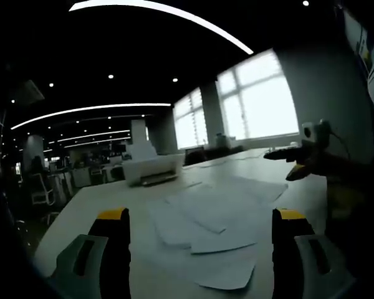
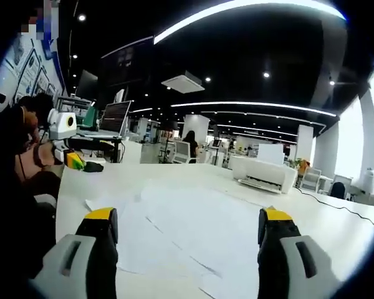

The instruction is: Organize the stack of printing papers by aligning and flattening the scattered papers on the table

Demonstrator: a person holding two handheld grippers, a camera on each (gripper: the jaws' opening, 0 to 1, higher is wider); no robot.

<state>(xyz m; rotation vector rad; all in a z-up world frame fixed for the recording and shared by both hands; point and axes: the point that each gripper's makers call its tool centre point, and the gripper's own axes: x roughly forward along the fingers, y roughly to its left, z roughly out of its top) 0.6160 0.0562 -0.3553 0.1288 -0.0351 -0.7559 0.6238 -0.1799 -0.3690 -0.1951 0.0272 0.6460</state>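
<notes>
A: How would you start on this lot?

B: Both tools are ready. The left gripper (image 1: 199, 233) has its jaws spread wide with nothing between them, and the right gripper (image 2: 187, 233) is the same: wide apart and empty. I'd bring them down on opposite sides of the papers (image 1: 215, 215) and sweep inward, low and slow, so the sheets slide over each other instead of curling or lifting.

A: And where are the sheets relative to the jaws?

B: In the left gripper view the loose pile lies on the table (image 1: 100, 193) just ahead of the jaws and between their lines, with its nearest corner reaching down between the tips. The sheets overlap at odd angles, fanned towards the right. In the right gripper view the papers (image 2: 181, 230) sit in front too, spreading from between the jaws outward.

A: Anything further on to mind?

B: A white printer (image 1: 151, 169) stands at the far end of the table, well clear of the pile. Beyond that are only office desks and windows.
</notes>
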